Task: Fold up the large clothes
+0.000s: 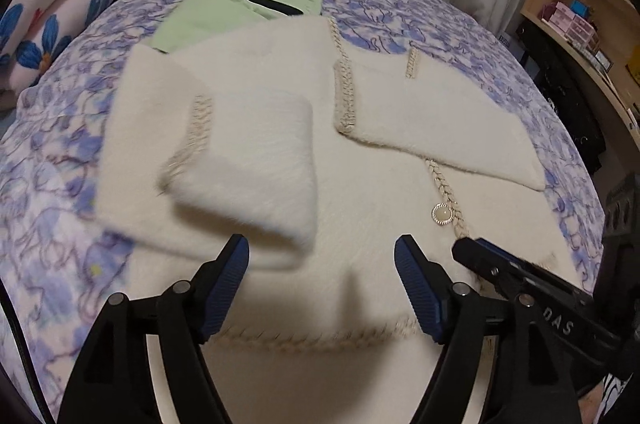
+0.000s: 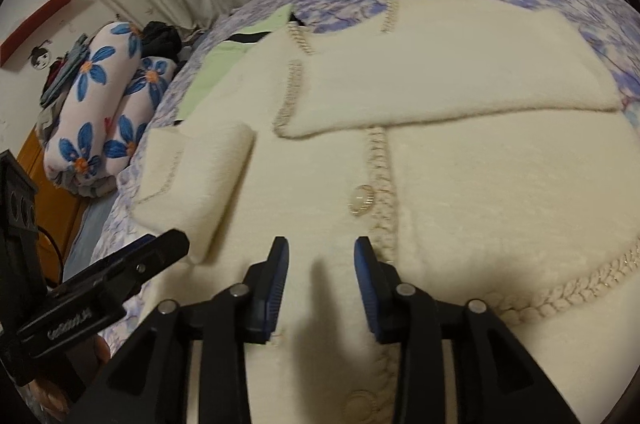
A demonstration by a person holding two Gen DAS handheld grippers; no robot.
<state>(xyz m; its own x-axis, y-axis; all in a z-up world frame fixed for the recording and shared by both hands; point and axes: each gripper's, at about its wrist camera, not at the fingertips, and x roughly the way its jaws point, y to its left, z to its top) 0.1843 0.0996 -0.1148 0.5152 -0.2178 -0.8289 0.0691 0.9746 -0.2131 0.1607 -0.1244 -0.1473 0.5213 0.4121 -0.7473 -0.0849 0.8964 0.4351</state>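
A rolled floral quilt [image 2: 100,104] is seen at the bed's left edge. A cream cardigan [image 1: 360,192] is spread flat across the bed [image 1: 60,128], both sleeves folded in over its front, partly covering a green garment [image 1: 200,20] at the far side. The left gripper [image 1: 321,284] is held open above the hem, gripping nothing. The right gripper [image 2: 321,284], also open and empty, is poised just beside it.
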